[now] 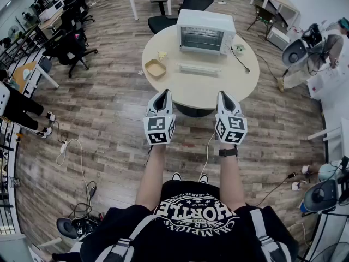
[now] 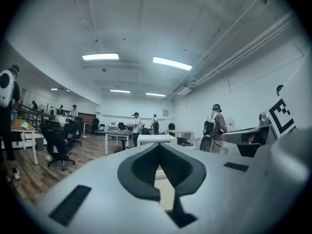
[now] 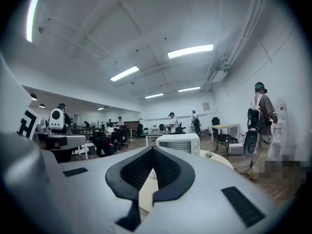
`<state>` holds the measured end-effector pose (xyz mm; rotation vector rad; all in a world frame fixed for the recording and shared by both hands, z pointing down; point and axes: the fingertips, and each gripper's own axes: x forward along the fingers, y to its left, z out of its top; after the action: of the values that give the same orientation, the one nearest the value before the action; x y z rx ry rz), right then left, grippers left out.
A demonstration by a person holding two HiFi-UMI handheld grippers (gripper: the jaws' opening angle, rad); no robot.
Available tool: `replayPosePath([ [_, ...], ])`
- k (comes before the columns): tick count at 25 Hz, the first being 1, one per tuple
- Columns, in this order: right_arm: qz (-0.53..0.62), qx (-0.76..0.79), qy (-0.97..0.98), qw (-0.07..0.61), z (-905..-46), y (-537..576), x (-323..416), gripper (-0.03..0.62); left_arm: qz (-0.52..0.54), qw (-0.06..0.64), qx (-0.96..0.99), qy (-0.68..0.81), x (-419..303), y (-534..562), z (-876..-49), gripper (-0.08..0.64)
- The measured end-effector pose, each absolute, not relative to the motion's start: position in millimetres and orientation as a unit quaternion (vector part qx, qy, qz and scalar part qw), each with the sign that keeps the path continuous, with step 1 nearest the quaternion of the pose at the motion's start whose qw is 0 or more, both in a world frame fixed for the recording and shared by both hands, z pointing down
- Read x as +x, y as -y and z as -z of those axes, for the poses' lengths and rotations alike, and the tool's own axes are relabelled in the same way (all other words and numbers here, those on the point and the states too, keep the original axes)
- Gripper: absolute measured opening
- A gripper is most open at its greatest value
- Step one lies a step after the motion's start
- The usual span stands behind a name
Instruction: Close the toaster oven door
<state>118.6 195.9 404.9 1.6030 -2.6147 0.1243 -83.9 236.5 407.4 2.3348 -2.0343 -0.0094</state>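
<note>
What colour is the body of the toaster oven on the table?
White; the toaster oven shows best in the head view.

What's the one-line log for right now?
phase: before reach | left gripper: shut, empty | right gripper: shut, empty | toaster oven door: open | contact: none
</note>
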Motion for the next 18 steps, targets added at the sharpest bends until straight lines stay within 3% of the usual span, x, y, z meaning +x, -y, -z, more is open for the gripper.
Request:
replayPosePath([
  [18,-0.042,0.53,0.846,0.05,-419,-217,105,0.018,0.012,0.035,0.762,0.646,-94,-252,-424,0.017],
])
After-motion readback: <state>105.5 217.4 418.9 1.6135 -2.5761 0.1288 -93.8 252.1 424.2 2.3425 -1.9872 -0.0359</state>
